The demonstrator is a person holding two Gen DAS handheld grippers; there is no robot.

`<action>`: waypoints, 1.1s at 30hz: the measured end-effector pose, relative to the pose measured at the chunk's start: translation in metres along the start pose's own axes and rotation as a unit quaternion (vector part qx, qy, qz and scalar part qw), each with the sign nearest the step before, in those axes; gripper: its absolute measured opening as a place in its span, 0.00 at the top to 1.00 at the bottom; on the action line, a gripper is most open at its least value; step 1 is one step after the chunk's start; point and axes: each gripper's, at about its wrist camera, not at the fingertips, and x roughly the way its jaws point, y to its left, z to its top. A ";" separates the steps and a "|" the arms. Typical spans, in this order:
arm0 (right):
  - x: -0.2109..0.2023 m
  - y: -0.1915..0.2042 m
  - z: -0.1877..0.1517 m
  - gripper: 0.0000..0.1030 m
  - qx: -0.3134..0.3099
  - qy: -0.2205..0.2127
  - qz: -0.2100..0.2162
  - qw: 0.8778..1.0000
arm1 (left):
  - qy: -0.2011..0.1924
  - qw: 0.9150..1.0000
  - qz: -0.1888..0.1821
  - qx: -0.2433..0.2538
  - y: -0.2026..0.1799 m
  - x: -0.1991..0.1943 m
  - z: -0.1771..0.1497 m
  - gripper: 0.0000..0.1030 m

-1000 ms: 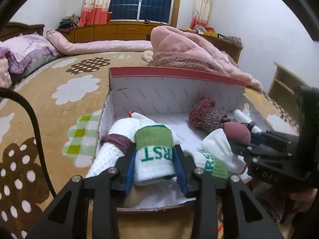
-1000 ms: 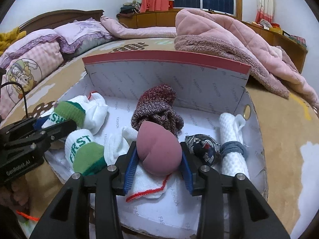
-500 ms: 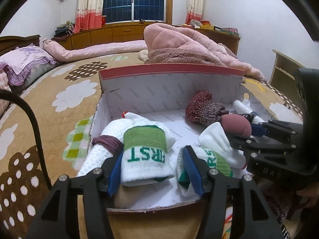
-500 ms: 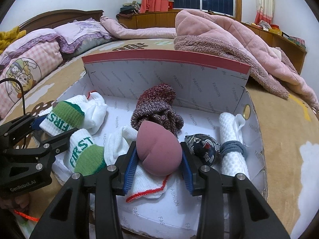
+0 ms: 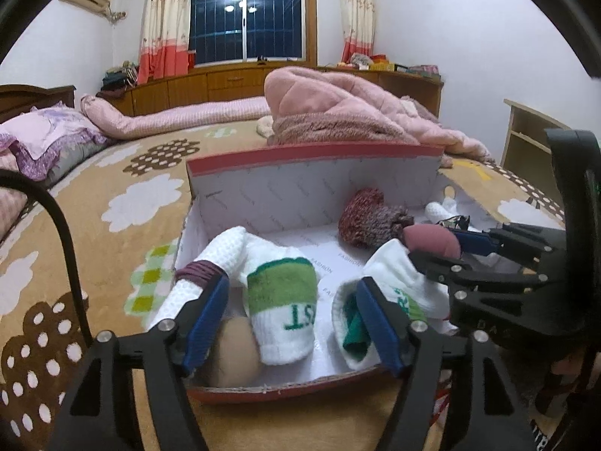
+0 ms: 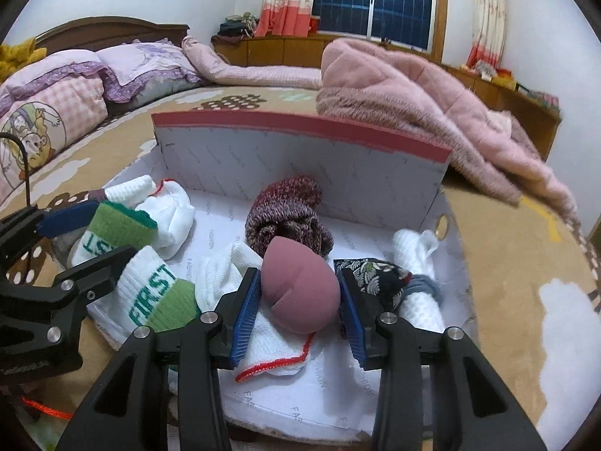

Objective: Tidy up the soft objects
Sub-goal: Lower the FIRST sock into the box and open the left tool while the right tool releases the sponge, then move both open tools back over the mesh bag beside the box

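The left gripper (image 5: 293,319) has just been opening: its blue pads stand clear of the rolled white sock (image 5: 281,308) with a green band, which sits between them low in the frame. The right gripper (image 6: 298,300) clasps a mauve egg-shaped sponge (image 6: 298,293), though the left pad's contact looks slight. Both lie in the red-rimmed cardboard box (image 6: 300,127), beside a maroon knit roll (image 6: 287,218), a second green-banded sock (image 6: 157,293) and a white waffle towel (image 6: 420,285).
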 end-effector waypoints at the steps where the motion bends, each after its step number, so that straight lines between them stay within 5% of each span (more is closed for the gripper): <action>1: -0.002 -0.001 0.000 0.52 0.001 -0.003 0.005 1.000 | -0.006 1.000 -0.001 0.001 0.000 -0.003 0.000 0.23; 5: -0.002 -0.005 0.003 0.35 0.016 0.004 0.045 0.999 | -0.019 1.000 -0.014 -0.007 0.003 -0.009 0.002 0.20; 12: -0.014 0.000 0.002 0.17 0.001 0.011 0.038 0.999 | 0.016 1.000 -0.016 -0.011 0.000 -0.008 0.004 0.20; 33: -0.075 0.003 -0.008 0.17 0.046 0.071 0.104 0.991 | 0.050 0.998 -0.002 -0.038 0.019 -0.086 -0.009 0.20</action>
